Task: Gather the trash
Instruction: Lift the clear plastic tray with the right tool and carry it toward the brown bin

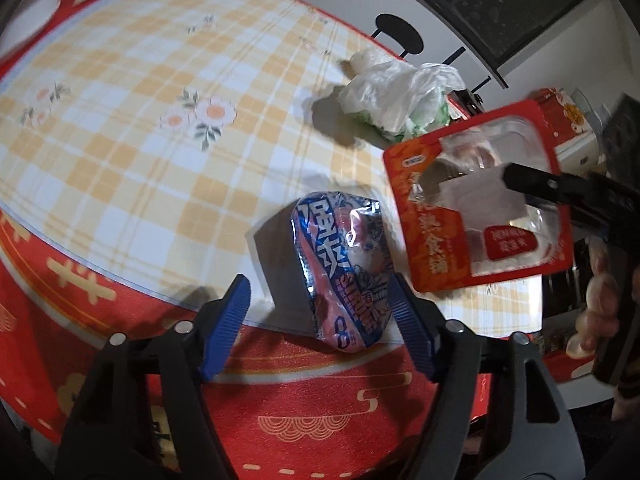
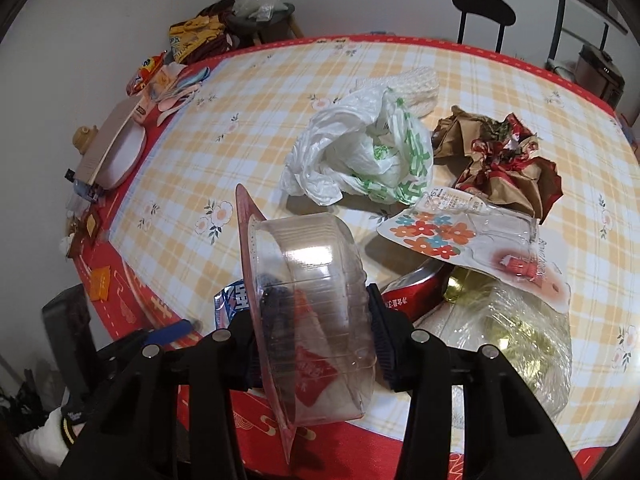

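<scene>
Clear food tray (image 2: 316,312) clamped in right claw (image 2: 316,344); left claw (image 1: 320,304) open astride blue wrapper (image 1: 344,264).

One clear plastic tray (image 2: 316,300), one blue wrapper (image 1: 344,272), one white plastic bag (image 2: 360,152), one wad of brown and red paper (image 2: 500,156), one flowered blister card (image 2: 460,236), one red can (image 2: 412,284), and two black chairs (image 2: 482,12) beyond the desk's (image 2: 248,92) far edge.

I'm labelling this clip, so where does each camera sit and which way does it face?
Left wrist: on the left tool, looking down at a blue wrapper by the table edge; its open blue fingers show, and a hand.
Right wrist: on the right tool, facing across the table; its fingers grip a clear tray.
Shared: tray, wrapper, white bag.
</scene>
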A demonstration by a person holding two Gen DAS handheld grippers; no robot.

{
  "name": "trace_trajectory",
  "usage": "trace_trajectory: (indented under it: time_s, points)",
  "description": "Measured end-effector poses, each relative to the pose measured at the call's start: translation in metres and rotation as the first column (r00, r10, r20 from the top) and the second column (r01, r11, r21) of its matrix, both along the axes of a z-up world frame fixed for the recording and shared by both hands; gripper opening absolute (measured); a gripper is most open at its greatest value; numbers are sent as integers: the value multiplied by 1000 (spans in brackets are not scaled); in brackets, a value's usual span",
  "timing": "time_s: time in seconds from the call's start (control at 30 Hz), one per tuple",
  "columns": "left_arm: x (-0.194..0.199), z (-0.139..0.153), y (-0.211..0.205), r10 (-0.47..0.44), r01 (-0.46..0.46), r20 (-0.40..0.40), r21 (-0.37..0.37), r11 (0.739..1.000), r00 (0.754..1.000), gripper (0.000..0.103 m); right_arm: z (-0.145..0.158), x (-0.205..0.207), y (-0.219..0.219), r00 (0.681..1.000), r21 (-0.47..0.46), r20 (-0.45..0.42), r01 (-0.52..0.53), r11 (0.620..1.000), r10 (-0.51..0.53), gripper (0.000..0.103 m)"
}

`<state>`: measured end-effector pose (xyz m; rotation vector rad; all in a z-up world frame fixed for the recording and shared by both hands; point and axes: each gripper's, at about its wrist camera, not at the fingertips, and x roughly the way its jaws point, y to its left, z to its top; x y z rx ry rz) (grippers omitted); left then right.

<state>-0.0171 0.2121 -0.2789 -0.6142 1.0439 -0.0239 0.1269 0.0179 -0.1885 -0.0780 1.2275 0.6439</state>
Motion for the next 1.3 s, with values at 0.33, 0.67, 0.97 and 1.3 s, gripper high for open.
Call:
trace_trajectory:
  time_s: [0.33, 0.67, 0.97, 1.3]
  points:
    - [22, -29, 6, 11, -13, -28, -97, 995, 1000, 41, 3, -1, -9, 1000, 4, 21, 23, 1000, -24, 45]
    - [42, -41, 4, -6, 0, -38, -172, 985, 999, 40, 9, 0, -10, 999, 5, 39, 30, 1000, -30, 45]
    - [33, -17, 2, -26, 29, 24, -124, 992, 999, 13, 21, 2, -12, 994, 7, 99, 44, 999, -45, 45]
    - [13, 34, 19, 5, -4, 118, -8, 1000, 993, 9, 24, 8, -7, 993, 34, 96, 60, 998, -63, 45]
